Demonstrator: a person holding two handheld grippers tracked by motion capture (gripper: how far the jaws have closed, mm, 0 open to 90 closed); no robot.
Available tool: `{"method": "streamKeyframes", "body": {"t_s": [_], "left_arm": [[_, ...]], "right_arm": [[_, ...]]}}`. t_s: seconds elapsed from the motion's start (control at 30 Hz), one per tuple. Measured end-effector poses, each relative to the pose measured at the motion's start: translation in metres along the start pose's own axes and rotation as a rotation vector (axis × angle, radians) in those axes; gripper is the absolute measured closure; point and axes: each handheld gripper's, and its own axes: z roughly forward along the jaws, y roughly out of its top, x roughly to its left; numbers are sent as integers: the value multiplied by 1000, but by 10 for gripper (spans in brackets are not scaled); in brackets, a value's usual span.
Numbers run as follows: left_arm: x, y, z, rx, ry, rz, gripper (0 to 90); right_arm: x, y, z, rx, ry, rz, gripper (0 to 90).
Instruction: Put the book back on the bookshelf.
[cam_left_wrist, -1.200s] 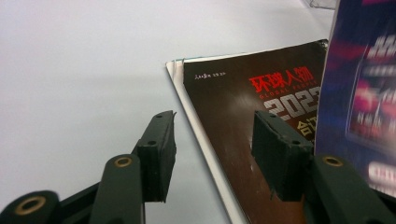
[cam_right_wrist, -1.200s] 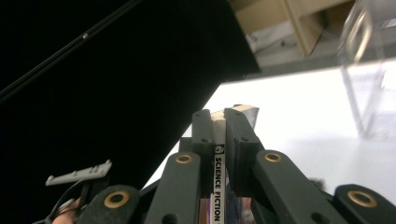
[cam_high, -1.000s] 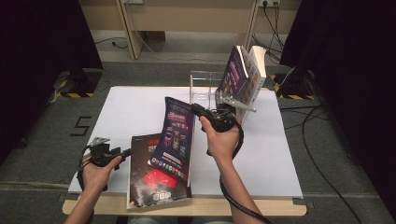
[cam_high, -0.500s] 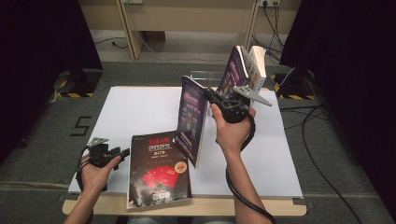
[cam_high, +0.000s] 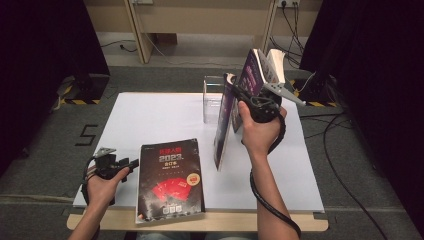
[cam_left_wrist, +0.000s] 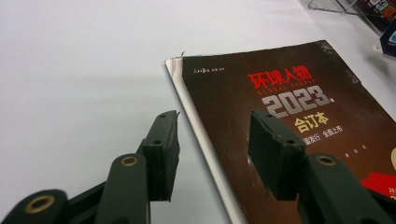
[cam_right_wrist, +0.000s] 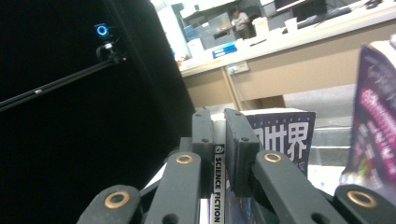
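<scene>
A dark brown magazine (cam_high: 170, 180) with "2023" on its cover (cam_left_wrist: 289, 102) lies flat near the table's front edge. My left gripper (cam_high: 131, 165) rests at its left side. Its jaws (cam_left_wrist: 212, 130) stand open above the magazine's left edge, with nothing pinched. My right gripper (cam_high: 239, 92) is raised over the back right of the table. It is shut on the spine of a purple science fiction magazine (cam_high: 221, 130), which hangs upright and edge-on. The spine (cam_right_wrist: 217, 172) sits between the right gripper's (cam_right_wrist: 219, 116) pads.
A clear acrylic holder (cam_high: 212, 95) stands at the back of the white table (cam_high: 150, 115). More purple magazines (cam_high: 262, 67) lean upright just behind my right hand; one blurred cover (cam_right_wrist: 373, 116) is at the right. Black curtains flank the table.
My right hand has lifted the purple magazine off the brown one, swung it upright and carried it back and right toward the holder. The left gripper has stayed put.
</scene>
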Motion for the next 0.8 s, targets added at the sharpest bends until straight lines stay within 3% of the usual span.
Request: {"method": "streamKeyframes", "body": {"t_s": [0.5,0.8], "left_arm": [[-1,-1,2,0,-4,-2,531],[0,-2,2,0,-5,-6,535]], "right_arm": [[-11,36,-8,-80,-68,-49,838],[-20,44,-5,-116,-98,-61,838]]}}
